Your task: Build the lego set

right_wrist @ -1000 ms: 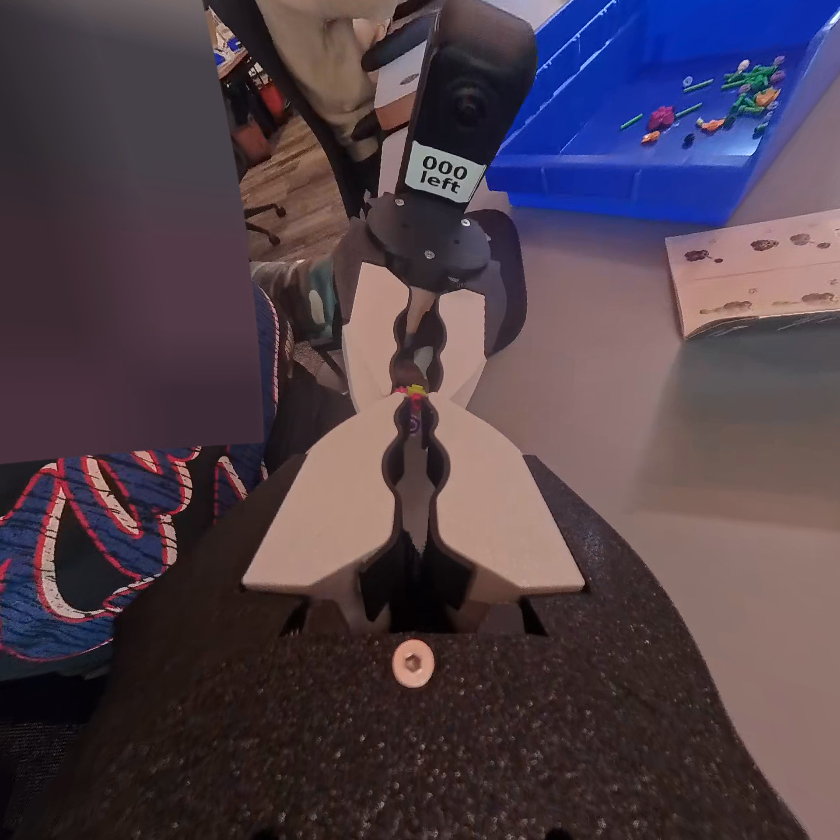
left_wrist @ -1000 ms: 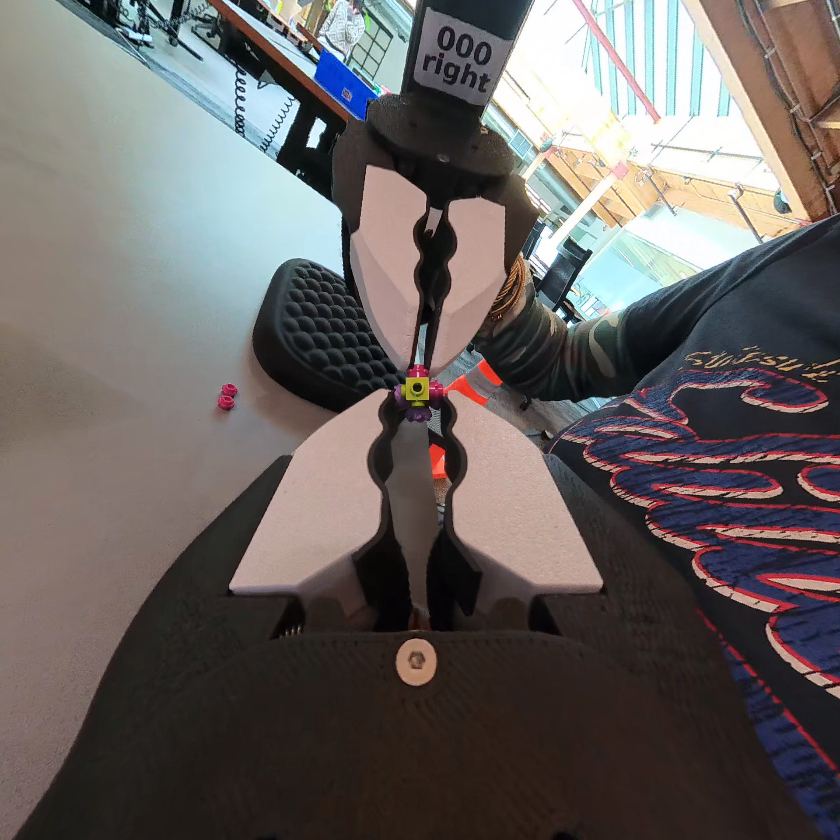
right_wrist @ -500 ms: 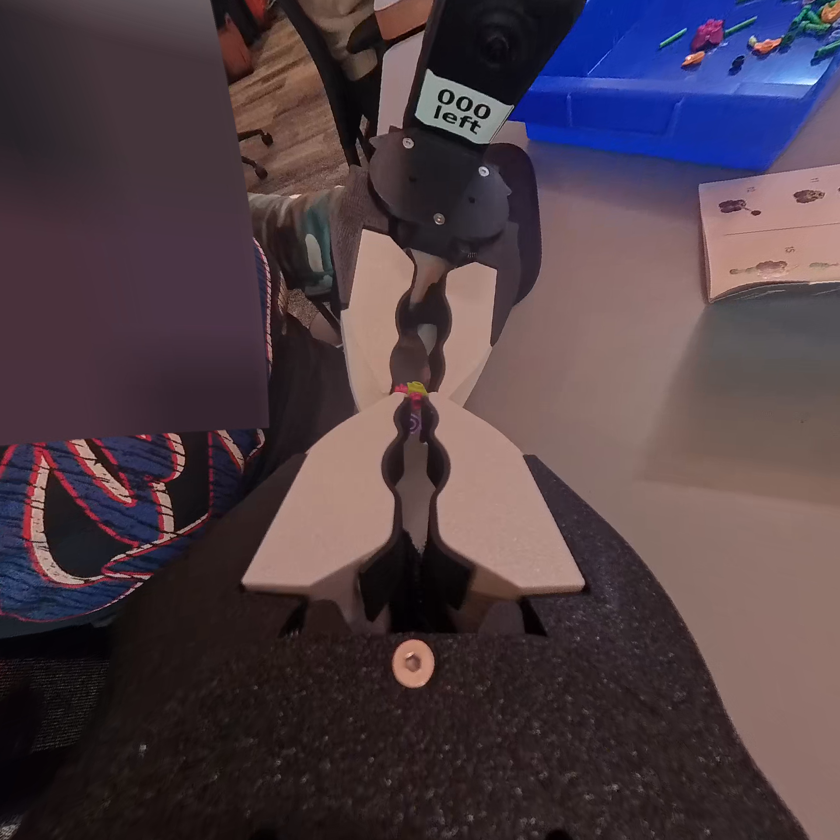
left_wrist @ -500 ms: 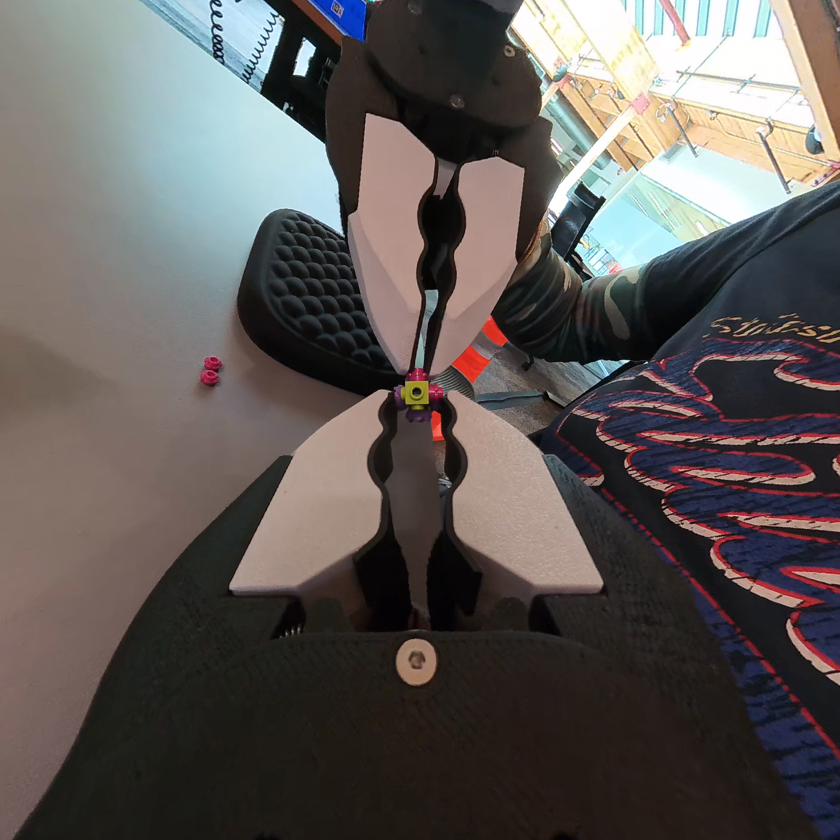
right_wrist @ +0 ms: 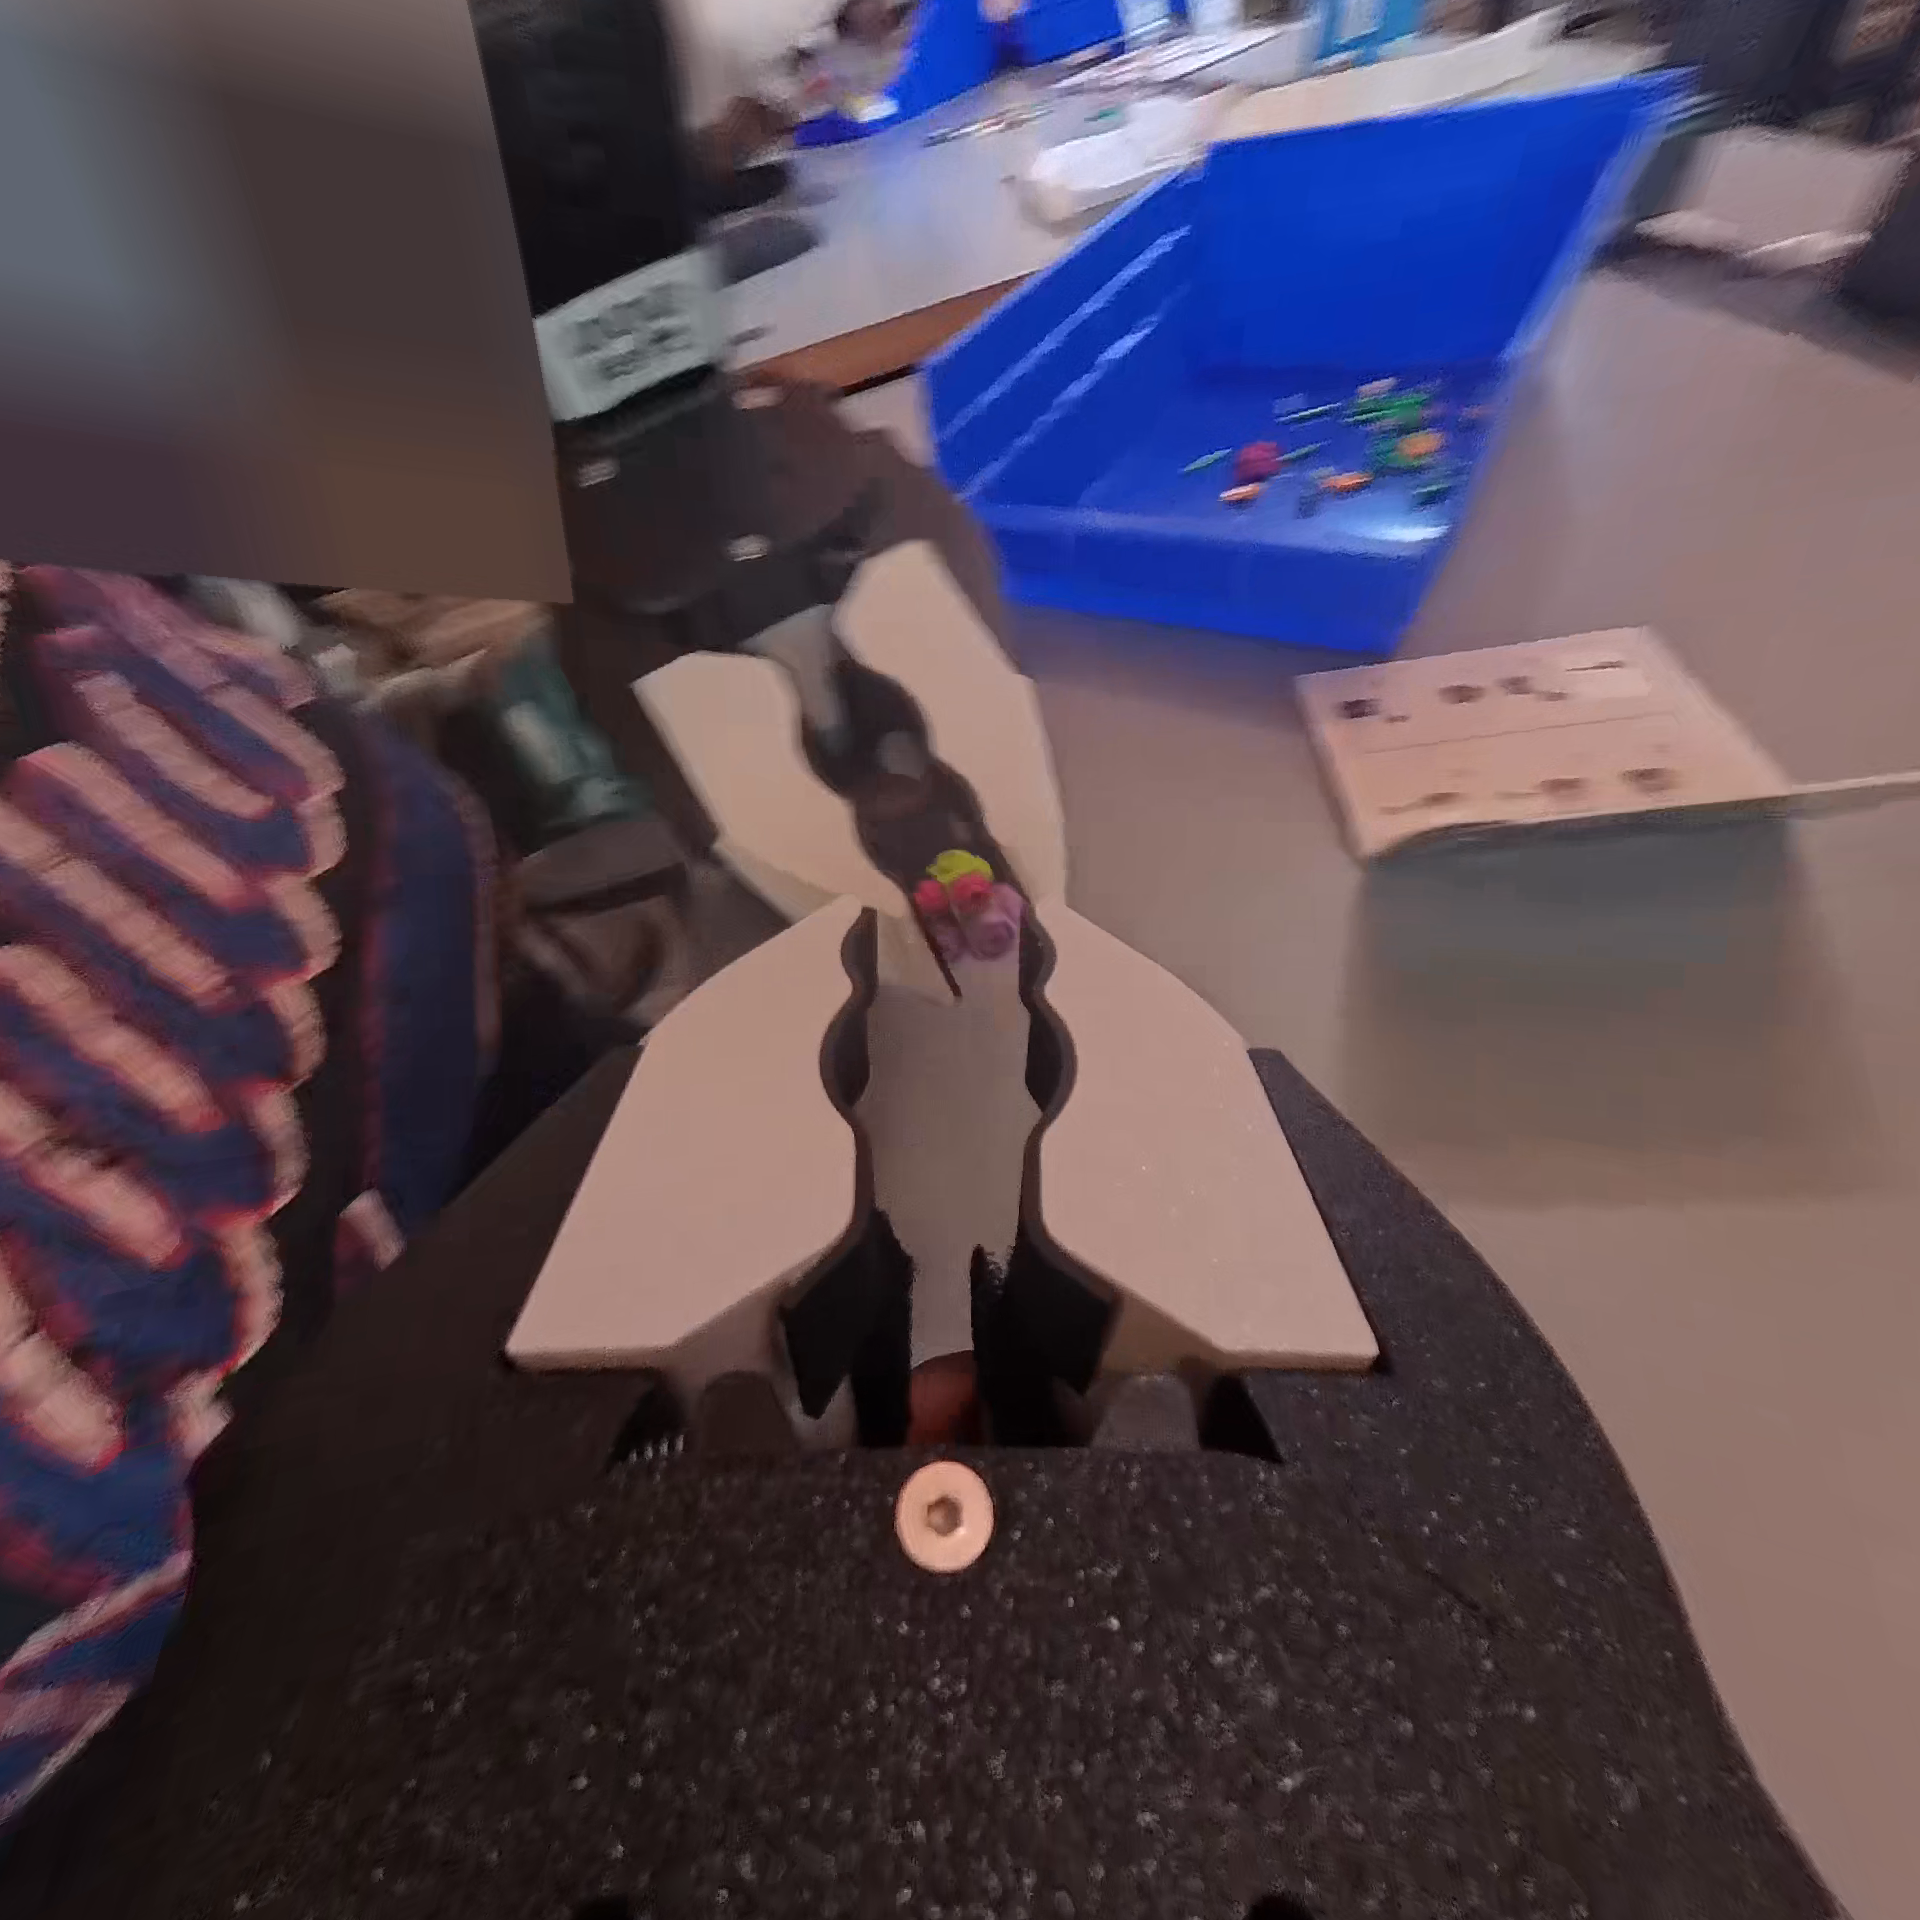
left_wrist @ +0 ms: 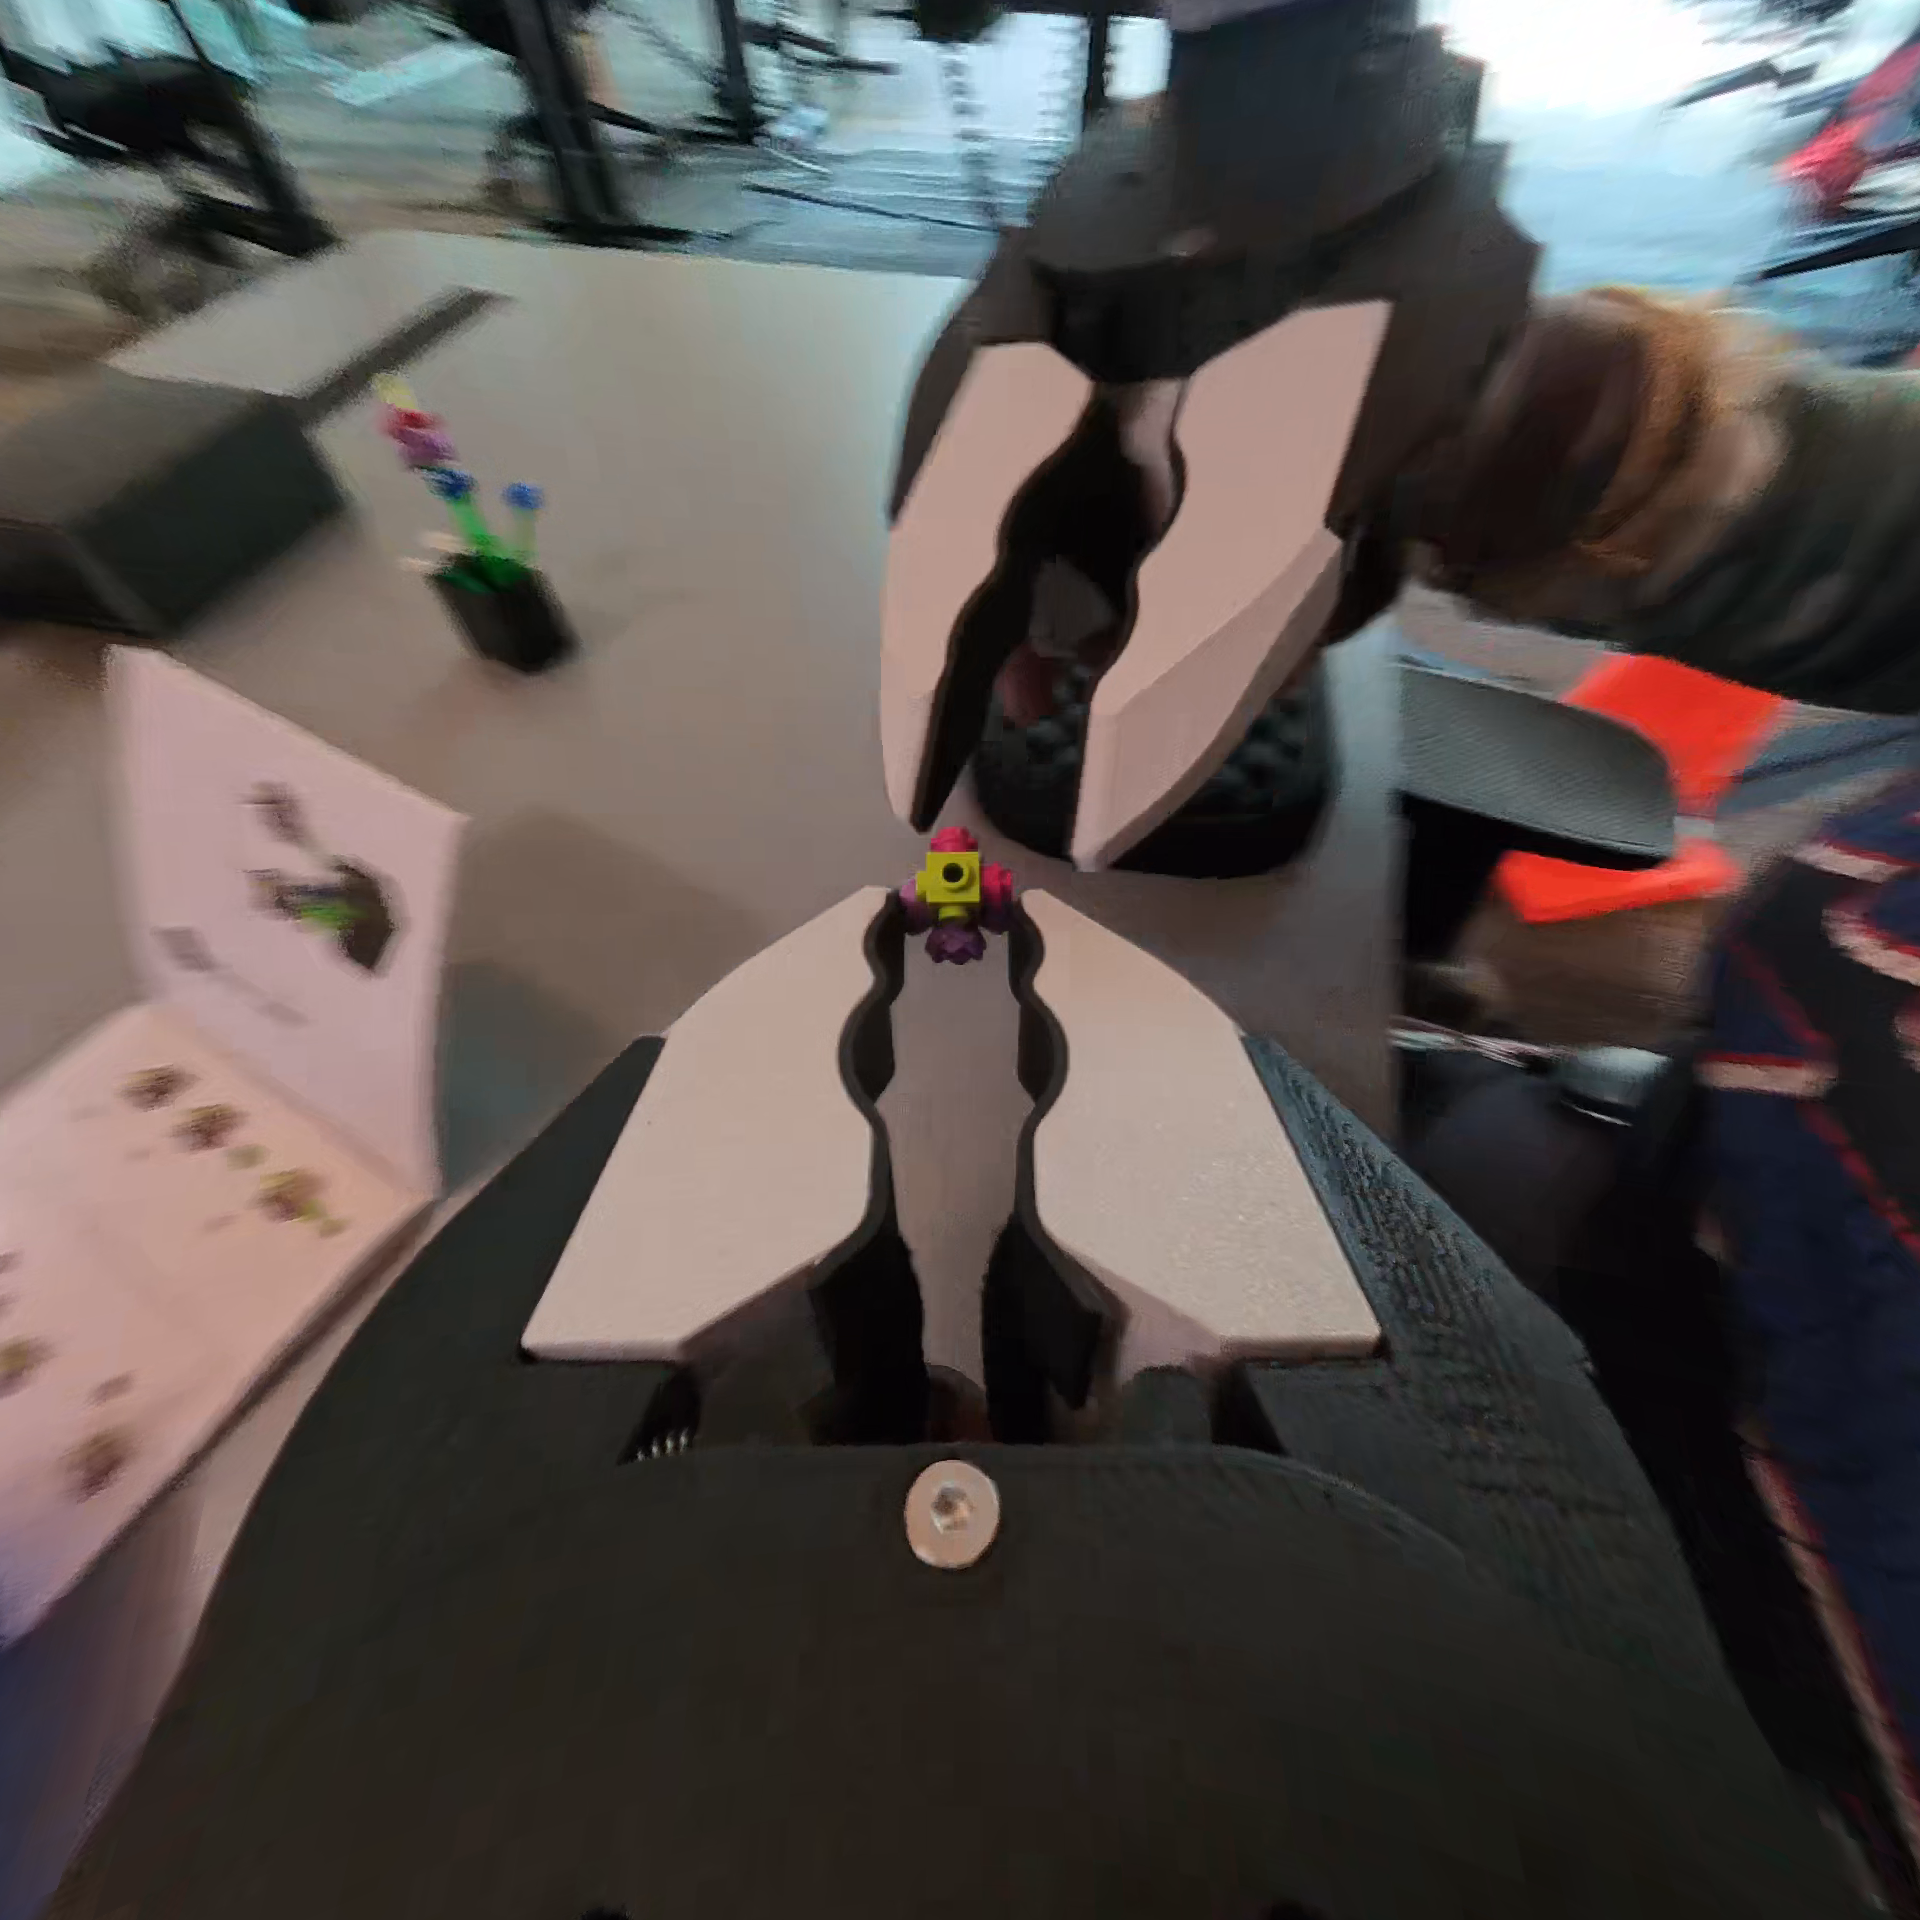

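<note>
A small lego cluster (left_wrist: 953,894), a yellow cube with magenta and purple flower studs around it, sits between the fingertips of my left gripper (left_wrist: 953,906), which is shut on it. My right gripper (left_wrist: 997,842) faces it tip to tip, open, its tips just above the cluster and apart from it. In the right wrist view my right gripper (right_wrist: 951,920) is open and empty, with the cluster (right_wrist: 966,899) just past its tips. Both views are motion-blurred.
A black pot with built lego flowers (left_wrist: 488,561) stands on the grey table, beside an open instruction booklet (left_wrist: 260,935) and a black box (left_wrist: 135,488). A blue bin (right_wrist: 1299,343) holds loose pieces. A person's patterned shirt (right_wrist: 135,935) is close on the left. My left and right fingertips are right by each other.
My right gripper has opened and let go of the cluster, which stays in my left gripper. Both cameras have swung, bringing the flower pot and booklet into the left view.
</note>
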Available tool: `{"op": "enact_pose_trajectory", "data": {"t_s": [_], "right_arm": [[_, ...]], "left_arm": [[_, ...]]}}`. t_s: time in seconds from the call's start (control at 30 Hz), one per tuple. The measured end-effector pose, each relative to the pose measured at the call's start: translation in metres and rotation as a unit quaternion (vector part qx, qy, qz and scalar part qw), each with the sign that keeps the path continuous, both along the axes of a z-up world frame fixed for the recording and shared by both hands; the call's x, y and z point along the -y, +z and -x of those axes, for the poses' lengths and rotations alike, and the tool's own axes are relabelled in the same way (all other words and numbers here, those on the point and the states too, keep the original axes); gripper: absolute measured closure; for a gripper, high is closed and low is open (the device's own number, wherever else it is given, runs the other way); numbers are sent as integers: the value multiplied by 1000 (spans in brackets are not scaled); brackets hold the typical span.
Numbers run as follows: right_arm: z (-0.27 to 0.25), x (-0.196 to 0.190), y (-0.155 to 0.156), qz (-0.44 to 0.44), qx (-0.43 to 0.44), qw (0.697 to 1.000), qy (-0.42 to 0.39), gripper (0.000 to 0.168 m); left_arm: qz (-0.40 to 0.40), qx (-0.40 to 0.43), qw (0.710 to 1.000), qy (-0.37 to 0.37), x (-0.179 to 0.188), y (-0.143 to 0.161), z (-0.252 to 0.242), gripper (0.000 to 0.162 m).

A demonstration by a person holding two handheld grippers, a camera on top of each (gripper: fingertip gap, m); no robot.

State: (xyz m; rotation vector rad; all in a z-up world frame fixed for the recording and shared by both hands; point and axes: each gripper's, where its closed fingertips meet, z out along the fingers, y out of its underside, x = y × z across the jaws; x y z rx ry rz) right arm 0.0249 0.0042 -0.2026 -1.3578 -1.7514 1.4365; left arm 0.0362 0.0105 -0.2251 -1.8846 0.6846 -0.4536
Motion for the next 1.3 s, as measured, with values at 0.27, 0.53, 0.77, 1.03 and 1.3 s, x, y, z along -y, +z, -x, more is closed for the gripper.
{"op": "enact_pose_trajectory", "data": {"t_s": [0.27, 0.53, 0.77, 1.03, 1.3], "right_arm": [[34, -15, 24, -78, -107, 969, -208, 147], [54, -15, 13, -103, -86, 963, -232, 147], [54, -18, 14, -62, -101, 970, -210, 154], [34, -12, 36, 517, -76, 852, 19, 154], [34, -5, 24, 583, -26, 810, 54, 154]], "left_arm": [[-170, -277, 910, 259, -24, 18, 67, 143], [-188, -335, 879, 281, -23, 21, 71, 143], [-211, -311, 887, 268, -22, 24, 66, 131], [-299, -109, 940, 121, -7, 44, 36, 113], [-310, -104, 942, 72, -4, 42, 30, 127]]}}
